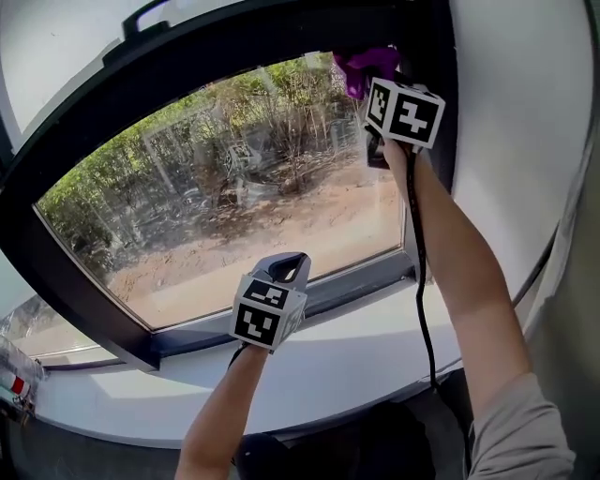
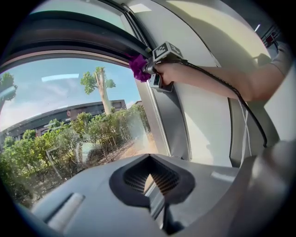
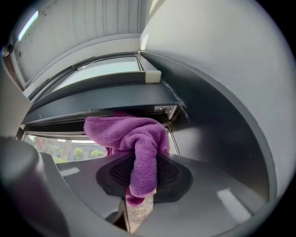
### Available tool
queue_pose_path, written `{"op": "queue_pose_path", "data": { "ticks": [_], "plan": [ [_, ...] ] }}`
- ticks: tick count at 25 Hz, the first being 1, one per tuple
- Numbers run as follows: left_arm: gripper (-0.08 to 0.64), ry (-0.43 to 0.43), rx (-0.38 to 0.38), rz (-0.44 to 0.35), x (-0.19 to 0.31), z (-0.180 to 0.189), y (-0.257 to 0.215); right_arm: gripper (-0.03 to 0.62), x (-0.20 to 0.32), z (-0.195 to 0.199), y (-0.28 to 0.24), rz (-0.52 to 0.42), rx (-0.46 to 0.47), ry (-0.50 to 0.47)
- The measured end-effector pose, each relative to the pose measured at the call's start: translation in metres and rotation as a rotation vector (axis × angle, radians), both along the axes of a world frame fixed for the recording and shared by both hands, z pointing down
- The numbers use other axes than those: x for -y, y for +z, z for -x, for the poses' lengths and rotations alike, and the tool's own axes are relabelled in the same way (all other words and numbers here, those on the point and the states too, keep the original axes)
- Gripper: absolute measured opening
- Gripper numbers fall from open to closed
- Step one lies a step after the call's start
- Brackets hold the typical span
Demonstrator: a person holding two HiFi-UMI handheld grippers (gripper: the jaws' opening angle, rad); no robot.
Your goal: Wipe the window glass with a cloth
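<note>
A purple cloth (image 1: 368, 66) is pressed into the top right corner of the window glass (image 1: 234, 206), under the black frame (image 1: 216, 56). My right gripper (image 1: 375, 86) is shut on the cloth (image 3: 138, 143), which drapes over its pads (image 3: 167, 171). The left gripper view shows that same cloth (image 2: 138, 67) and right gripper (image 2: 149, 69) against the frame's corner. My left gripper (image 1: 287, 266) hangs low, just above the bottom frame rail and pointing at the glass (image 2: 69, 125). Its jaws (image 2: 149, 178) meet at the tips and hold nothing.
A white sill (image 1: 356, 352) runs under the window. A black handle (image 1: 145, 14) sits on the frame at top left. The right gripper's black cable (image 1: 418, 272) hangs along the person's forearm. White wall (image 1: 525, 141) bounds the window's right side. Small objects (image 1: 17, 380) lie at far left.
</note>
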State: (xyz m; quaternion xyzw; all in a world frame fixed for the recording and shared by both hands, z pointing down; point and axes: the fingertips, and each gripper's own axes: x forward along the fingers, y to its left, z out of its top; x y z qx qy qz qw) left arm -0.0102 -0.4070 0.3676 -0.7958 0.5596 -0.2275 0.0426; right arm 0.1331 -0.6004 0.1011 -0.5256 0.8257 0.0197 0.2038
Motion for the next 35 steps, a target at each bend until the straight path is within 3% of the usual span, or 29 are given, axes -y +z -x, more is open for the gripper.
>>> {"op": "queue_pose_path", "data": {
  "ticks": [9, 20, 27, 35],
  "plan": [
    [0.000, 0.020, 0.022, 0.022, -0.003, -0.017, 0.008, 0.115, 0.010, -0.007, 0.108, 0.146, 0.088, -0.056],
    [0.000, 0.039, 0.032, 0.073, -0.002, -0.032, 0.032, 0.115, 0.024, -0.011, 0.309, 0.471, 0.161, -0.072],
    [0.000, 0.049, 0.051, 0.103, -0.004, -0.038, 0.042, 0.115, 0.024, -0.004, 0.409, 0.697, 0.136, -0.042],
    [0.000, 0.046, 0.062, 0.127, -0.004, -0.037, 0.053, 0.110, 0.027, -0.007, 0.475, 0.942, 0.026, 0.005]
  ]
}}
